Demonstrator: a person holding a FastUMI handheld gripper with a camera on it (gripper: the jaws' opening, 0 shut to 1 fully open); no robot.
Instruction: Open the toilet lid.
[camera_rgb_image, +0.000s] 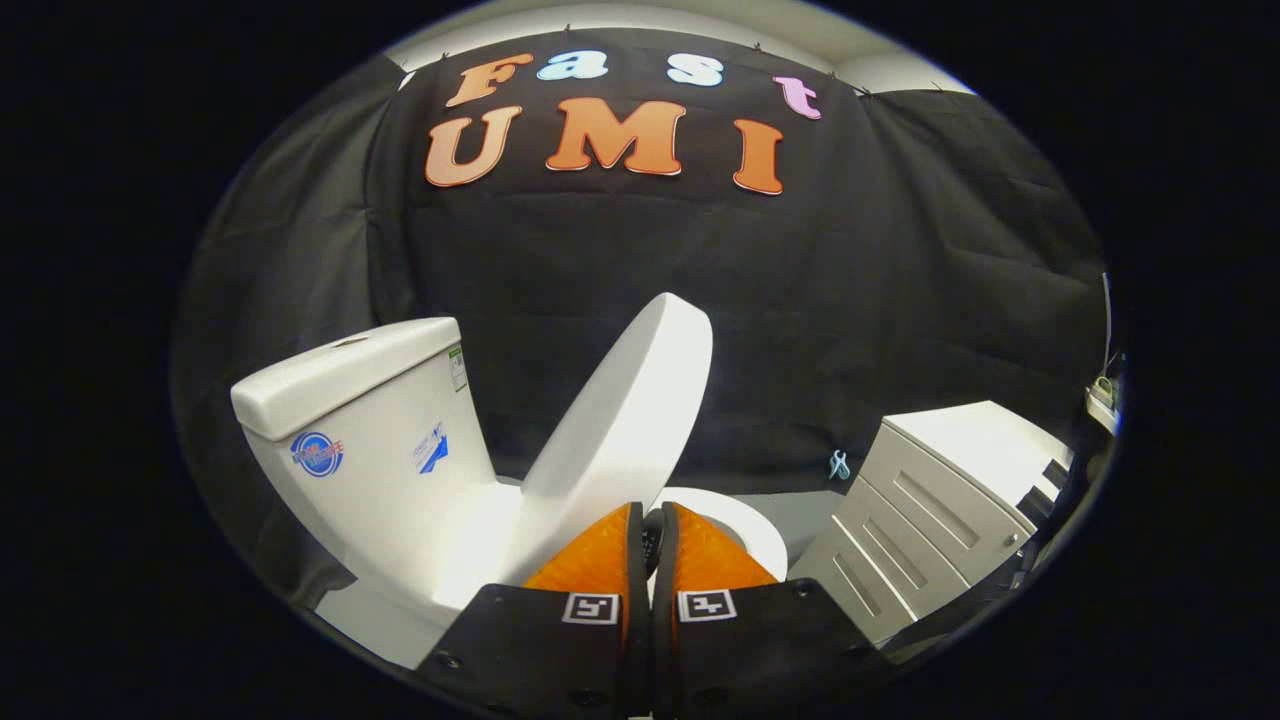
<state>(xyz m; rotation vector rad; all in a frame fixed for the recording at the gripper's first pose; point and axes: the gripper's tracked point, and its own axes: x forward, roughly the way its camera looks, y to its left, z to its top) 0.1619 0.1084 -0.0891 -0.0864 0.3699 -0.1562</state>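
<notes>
We see our hand-held gripper (651, 512) with its two fingers drawn close together, only a thin slit between them, and nothing visibly pinched there. Just ahead of the fingertips stands the toilet lid (625, 415), raised and tilted back toward the tank (360, 430), though not resting against it. Beyond the fingers, a curve of the seat (745, 525) shows beneath the lid. A drawer cabinet (930, 510) stands beside the toilet, well apart from the lid, against the black cloth wall (880, 300).
</notes>
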